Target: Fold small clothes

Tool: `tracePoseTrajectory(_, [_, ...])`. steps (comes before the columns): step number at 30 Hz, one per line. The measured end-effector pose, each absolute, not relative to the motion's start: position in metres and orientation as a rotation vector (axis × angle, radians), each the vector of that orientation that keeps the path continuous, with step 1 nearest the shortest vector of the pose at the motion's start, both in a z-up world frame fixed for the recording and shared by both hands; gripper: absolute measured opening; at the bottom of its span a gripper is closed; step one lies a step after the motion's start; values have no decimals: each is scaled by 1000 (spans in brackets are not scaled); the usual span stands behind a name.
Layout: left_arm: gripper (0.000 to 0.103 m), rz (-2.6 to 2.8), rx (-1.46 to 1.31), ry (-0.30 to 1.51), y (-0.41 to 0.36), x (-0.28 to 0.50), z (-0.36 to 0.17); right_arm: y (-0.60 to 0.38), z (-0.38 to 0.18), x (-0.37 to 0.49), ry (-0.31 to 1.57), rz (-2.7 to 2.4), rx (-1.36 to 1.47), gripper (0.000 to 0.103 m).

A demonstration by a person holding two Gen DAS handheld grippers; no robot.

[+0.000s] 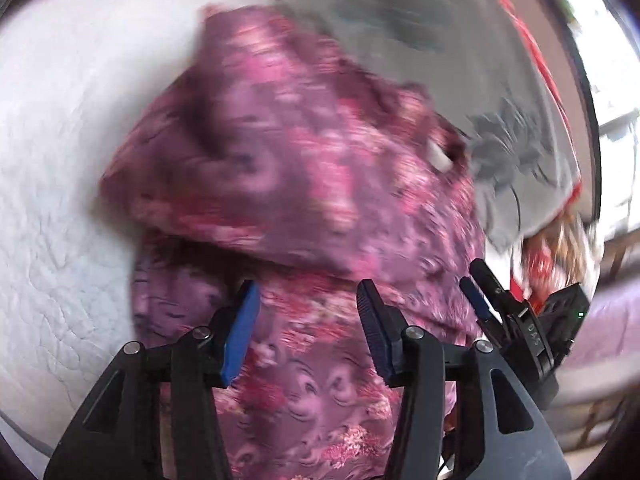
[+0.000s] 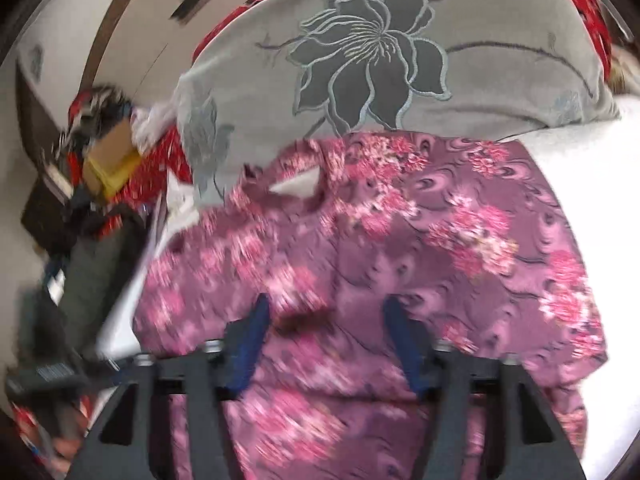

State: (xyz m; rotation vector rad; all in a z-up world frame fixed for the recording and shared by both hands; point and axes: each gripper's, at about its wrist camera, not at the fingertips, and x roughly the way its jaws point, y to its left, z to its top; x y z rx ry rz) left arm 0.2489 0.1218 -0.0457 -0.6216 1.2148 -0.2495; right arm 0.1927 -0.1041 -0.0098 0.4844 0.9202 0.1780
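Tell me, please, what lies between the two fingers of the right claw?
Only the purple floral garment lies below the gap of the right claw; its pads do not pinch the fabric. The right wrist view shows this.

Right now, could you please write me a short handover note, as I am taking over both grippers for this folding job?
Left gripper: open, nothing between the jaws, above the purple floral garment.
Right gripper: open, also empty, over the same garment.
Things: the garment lies on the white bedding, its far edge against a grey flower-embroidered pillow. Its upper part looks folded over the lower part.
Done: apparently one fold laid and released.
Left: probably square up the edges and fold again; blur hides the details.
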Motion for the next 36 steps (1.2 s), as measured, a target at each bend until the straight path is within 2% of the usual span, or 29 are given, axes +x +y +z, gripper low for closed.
tracePoseTrajectory(4, [49,-244,-668,1212,134,249,-55,-82,-24,223,976,167,476,71])
tracePoseTrajectory(5, [49,-245,-662,1210,134,249,-55,-75,-24,228,970,176,472,65])
tracePoseTrajectory(7, [49,-249,-664,1211,135,248,-55,-64,-20,235,974,184,442,38])
tracePoseTrajectory(8, [49,-249,-670,1209,136,249,-55,-61,-15,237,971,203,432,10])
tracePoseTrajectory(9, [49,-243,-675,1210,139,249,-55,-60,-9,237,957,218,425,9])
tracePoseTrajectory(12, [49,-246,-721,1210,148,247,-60,-73,23,224,842,252,431,9])
tracePoseTrajectory(16, [49,-247,-749,1206,152,246,-61,-113,45,212,778,185,456,9])
tracePoseTrajectory(20, [49,-239,-742,1210,149,247,-60,-153,39,205,787,92,502,9])
tracePoseTrajectory(22, [49,-237,-757,1212,151,247,-60,-167,32,203,797,52,517,2])
tracePoseTrajectory(28, [49,-230,-793,1201,159,243,-57,-204,0,190,858,10,637,3])
tracePoseTrajectory(29, [49,-232,-800,1197,161,242,-56,-205,-5,189,870,14,667,8])
tracePoseTrajectory(31, [49,-244,-834,1178,165,240,-53,-205,-11,189,873,20,714,9])
tracePoseTrajectory(32, [49,-248,-851,1168,164,241,-52,-206,-11,188,870,24,729,14])
tracePoseTrajectory(35, [49,-262,-924,1137,169,243,-51,-204,-19,193,871,12,784,45])
tracePoseTrajectory(36, [49,-259,-950,1128,170,245,-52,-202,-21,195,873,10,785,45])
